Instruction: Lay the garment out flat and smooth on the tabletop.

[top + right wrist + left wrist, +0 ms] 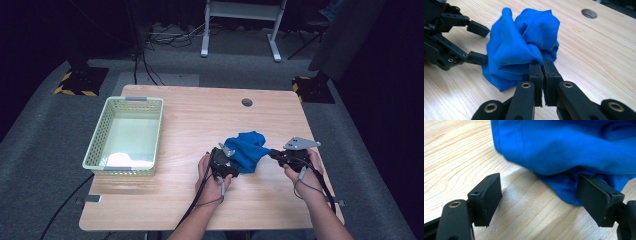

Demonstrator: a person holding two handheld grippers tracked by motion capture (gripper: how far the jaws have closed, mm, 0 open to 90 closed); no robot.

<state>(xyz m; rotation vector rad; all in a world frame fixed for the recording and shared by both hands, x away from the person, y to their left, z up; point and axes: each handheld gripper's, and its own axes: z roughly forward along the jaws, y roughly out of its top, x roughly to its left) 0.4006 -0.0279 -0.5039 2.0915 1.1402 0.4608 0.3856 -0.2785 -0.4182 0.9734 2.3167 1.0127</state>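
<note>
A crumpled bright blue cloth [246,150] lies on the light wooden bench [200,125], toward its right edge. The right hand-held gripper [542,68] pinches a fold of the cloth, jaws closed on it. The left hand-held gripper [539,195] has its jaws spread wide, just at the cloth's edge. A pale green plastic basket [100,135] sits near the left edge.

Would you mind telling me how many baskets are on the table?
1. The basket sits at the table's left side, away from the blue cloth and both grippers. None looks hidden.
</note>
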